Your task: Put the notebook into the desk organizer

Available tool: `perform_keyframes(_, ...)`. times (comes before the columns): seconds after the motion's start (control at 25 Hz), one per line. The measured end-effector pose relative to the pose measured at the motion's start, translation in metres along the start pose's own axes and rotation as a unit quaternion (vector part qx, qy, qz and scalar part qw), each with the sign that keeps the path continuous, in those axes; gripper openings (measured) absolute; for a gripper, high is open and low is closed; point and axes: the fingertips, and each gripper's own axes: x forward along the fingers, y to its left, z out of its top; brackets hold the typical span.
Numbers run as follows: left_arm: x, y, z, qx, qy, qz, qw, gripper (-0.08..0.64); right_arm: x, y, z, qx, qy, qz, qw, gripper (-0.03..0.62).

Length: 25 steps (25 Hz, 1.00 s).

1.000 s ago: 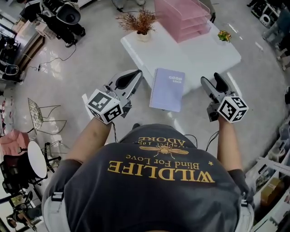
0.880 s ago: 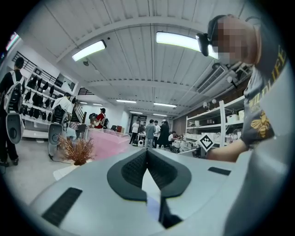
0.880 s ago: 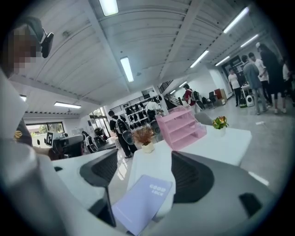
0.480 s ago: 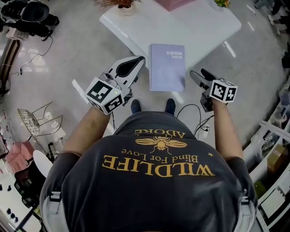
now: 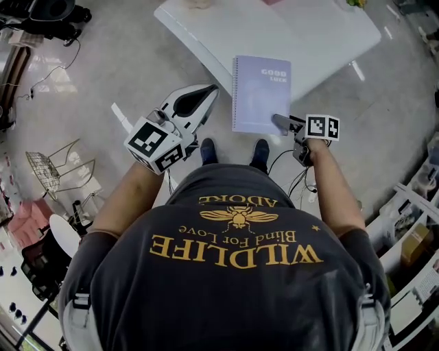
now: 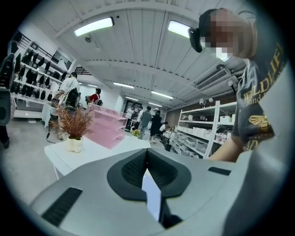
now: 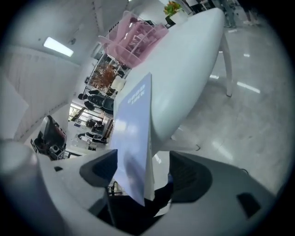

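Note:
A lilac spiral notebook (image 5: 260, 94) lies on the white table (image 5: 322, 41), its near end hanging over the table's edge. My right gripper (image 5: 280, 123) is at the notebook's near right corner. In the right gripper view the notebook (image 7: 133, 138) stands between the jaws of the right gripper (image 7: 143, 173), which are open, with a gap on the right side. My left gripper (image 5: 208, 94) hovers left of the notebook, off the table, shut and empty; its pads meet in the left gripper view (image 6: 146, 159). The pink desk organizer (image 6: 108, 131) stands at the table's far side.
A dried plant in a white pot (image 6: 73, 126) stands on the table left of the organizer, and a small green plant (image 7: 173, 8) at the far corner. Shelving (image 6: 203, 133) and several people fill the room behind. Cables lie on the floor by my feet (image 5: 291, 175).
My right gripper has moved left and forward, from beside the notebook to around its near right corner. The left gripper has hardly moved. The head view has tilted further down.

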Motion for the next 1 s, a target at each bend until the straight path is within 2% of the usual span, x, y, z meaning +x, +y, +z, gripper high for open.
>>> perform_keyframes(0.12, -0.003, 0.002, -0.004, -0.005, 0.003, 0.007, 1.0, 0.0, 0.016, 0.002, -0.008, 0.001, 0.029, 0.007, 1.0, 0.348)
perform_keyframes(0.2, -0.005, 0.003, -0.006, -0.007, 0.003, 0.011, 0.9999, 0.0, 0.02, 0.006, -0.01, -0.001, 0.039, 0.008, 0.999, 0.302)
perform_keyframes(0.28, -0.006, 0.004, -0.006, -0.006, 0.003, 0.013, 0.9999, 0.0, 0.02, 0.011, -0.01, -0.006, 0.043, 0.003, 0.999, 0.224)
perform_keyframes(0.36, -0.007, 0.005, -0.004, -0.004, 0.001, 0.014, 0.9999, 0.0, 0.016, 0.015, -0.009, -0.012, 0.048, -0.008, 0.999, 0.184)
perform_keyframes(0.44, -0.008, 0.007, -0.001, -0.003, -0.003, 0.014, 0.9999, 0.0, 0.011, 0.022, -0.007, -0.013, 0.052, -0.013, 0.999, 0.106)
perform_keyframes(0.6, -0.005, 0.005, 0.008, 0.001, -0.01, 0.011, 0.9999, 0.0, -0.006, 0.052, 0.0, -0.019, 0.045, 0.019, 0.999, 0.036)
perform_keyframes(0.76, 0.0, 0.001, 0.023, 0.013, -0.02, 0.007, 0.9997, 0.0, -0.031, 0.08, 0.015, -0.081, 0.038, 0.04, 0.995, 0.031)
perform_keyframes(1.0, 0.015, -0.008, 0.048, 0.03, -0.04, 0.013, 0.9987, 0.0, -0.074, 0.099, 0.048, -0.205, 0.044, 0.03, 0.977, 0.031)
